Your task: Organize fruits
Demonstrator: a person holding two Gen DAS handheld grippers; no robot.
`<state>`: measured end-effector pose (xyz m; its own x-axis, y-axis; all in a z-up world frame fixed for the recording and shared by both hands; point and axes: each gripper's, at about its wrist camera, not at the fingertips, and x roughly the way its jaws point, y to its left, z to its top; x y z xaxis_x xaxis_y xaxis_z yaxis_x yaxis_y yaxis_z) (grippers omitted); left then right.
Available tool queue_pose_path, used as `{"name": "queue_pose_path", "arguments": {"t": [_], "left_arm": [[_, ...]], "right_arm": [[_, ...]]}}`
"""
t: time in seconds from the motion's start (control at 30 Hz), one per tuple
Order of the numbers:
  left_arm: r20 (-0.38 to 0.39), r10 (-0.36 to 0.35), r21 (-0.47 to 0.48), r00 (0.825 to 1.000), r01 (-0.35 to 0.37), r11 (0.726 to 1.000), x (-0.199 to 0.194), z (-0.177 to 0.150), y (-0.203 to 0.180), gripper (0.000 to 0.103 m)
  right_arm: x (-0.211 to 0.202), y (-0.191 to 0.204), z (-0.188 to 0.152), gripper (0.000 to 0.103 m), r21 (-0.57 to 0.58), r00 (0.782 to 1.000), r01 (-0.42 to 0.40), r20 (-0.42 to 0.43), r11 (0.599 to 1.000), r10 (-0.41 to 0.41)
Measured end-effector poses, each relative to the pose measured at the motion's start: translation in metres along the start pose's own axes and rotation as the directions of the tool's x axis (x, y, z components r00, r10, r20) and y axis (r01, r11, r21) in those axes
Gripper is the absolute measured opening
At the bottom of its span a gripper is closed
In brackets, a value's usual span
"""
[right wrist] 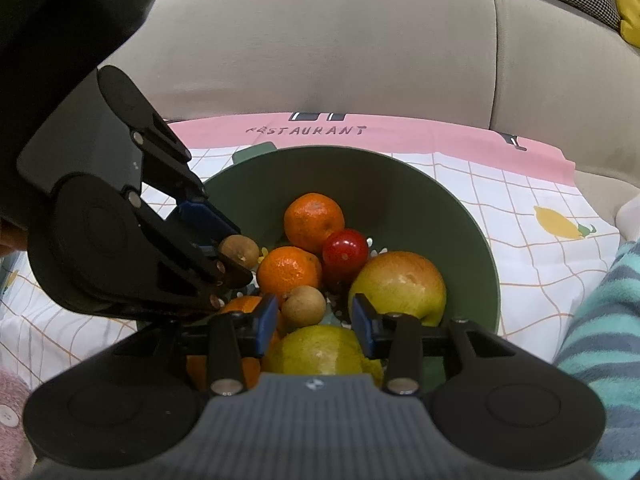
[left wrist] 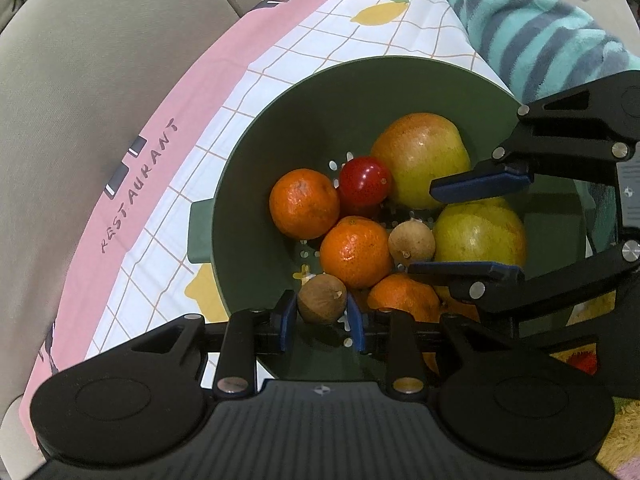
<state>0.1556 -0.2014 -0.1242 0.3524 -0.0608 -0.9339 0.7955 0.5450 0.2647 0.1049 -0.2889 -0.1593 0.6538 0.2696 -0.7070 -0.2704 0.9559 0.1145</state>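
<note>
Jaws of the left gripper (left wrist: 322,322) pinched on a small brown fruit (left wrist: 322,298), one blue pad on each flank; held above the near inner wall of the green colander bowl (left wrist: 280,120). Jaws of the right gripper (right wrist: 316,322) spread, nothing between them, poised over the near side of the same bowl.

Key relation: second brown fruit (right wrist: 303,306) directly ahead of the right jaws, centred in the gap but lower, resting among the pile. Roughly round, so no long axis to align with. Right gripper nearer; left one occupied.

Bowl contents: mandarins (left wrist: 305,204), a red fruit (left wrist: 365,181), two large yellow-green fruits (left wrist: 420,156), all touching one another. Bowl on a checked cloth (left wrist: 168,216) with a pink border, spread over a sofa seat, not a desk.

Left wrist view only: right jaws seen from the side, blue pads apart above and below the nearer yellow-green fruit (left wrist: 480,236). Right wrist view only: left pinch seen from the side, held fruit clear of the pile, near the bowl's left wall.

Judgement: sorting under way; destination for picked fruit not visible.
</note>
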Motion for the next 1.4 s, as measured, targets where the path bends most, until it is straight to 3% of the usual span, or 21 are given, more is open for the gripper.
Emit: {"name": "queue_pose_path", "arguments": {"t": [0.33, 0.5, 0.63, 0.77, 0.83, 1.0, 1.1, 1.27, 1.33, 1.4], "left_arm": [[0.034, 0.02, -0.034, 0.999, -0.018, 0.999, -0.019, -0.006, 0.0, 0.039], [0.113, 0.021, -0.095, 0.993, -0.01, 0.995, -0.047, -0.016, 0.004, 0.043], [0.204, 0.041, -0.184, 0.978, -0.003, 0.983, -0.073, -0.028, 0.009, 0.045], [0.309, 0.064, -0.283, 0.949, 0.027, 0.959, -0.103, -0.045, 0.015, 0.046], [0.361, 0.088, -0.336, 0.928, 0.041, 0.941, -0.117, -0.055, 0.018, 0.048], [0.487, 0.166, -0.47, 0.858, 0.097, 0.877, -0.149, -0.081, 0.025, 0.06], [0.511, 0.222, -0.522, 0.831, 0.094, 0.848, -0.162, -0.093, 0.023, 0.066], [0.522, 0.305, -0.578, 0.797, 0.067, 0.813, -0.177, -0.111, 0.014, 0.089], [0.513, 0.351, -0.606, 0.784, 0.041, 0.795, -0.183, -0.118, 0.009, 0.09], [0.495, 0.381, -0.619, 0.781, 0.009, 0.785, -0.186, -0.123, 0.003, 0.09]], "right_arm": [[-0.006, 0.001, -0.001, 0.046, 0.006, 1.0, 0.001, 0.024, 1.0, -0.001], [-0.023, 0.002, 0.0, 0.056, 0.017, 0.997, 0.015, 0.076, 1.0, -0.017], [-0.04, 0.0, 0.002, 0.067, 0.069, 0.993, 0.032, 0.113, 0.997, -0.04], [-0.062, -0.001, 0.007, 0.08, 0.134, 0.983, 0.066, 0.16, 0.989, -0.087], [-0.074, 0.0, 0.011, 0.081, 0.155, 0.975, 0.078, 0.193, 0.985, -0.108], [-0.107, 0.004, 0.02, 0.087, 0.197, 0.954, 0.097, 0.261, 0.976, -0.148], [-0.124, 0.008, 0.022, 0.092, 0.216, 0.948, 0.076, 0.288, 0.973, -0.138], [-0.145, 0.025, 0.022, 0.095, 0.202, 0.943, 0.065, 0.308, 0.977, -0.126], [-0.152, 0.032, 0.019, 0.096, 0.195, 0.946, 0.048, 0.305, 0.98, -0.107], [-0.157, 0.039, 0.015, 0.099, 0.185, 0.951, 0.037, 0.294, 0.982, -0.091]]}}
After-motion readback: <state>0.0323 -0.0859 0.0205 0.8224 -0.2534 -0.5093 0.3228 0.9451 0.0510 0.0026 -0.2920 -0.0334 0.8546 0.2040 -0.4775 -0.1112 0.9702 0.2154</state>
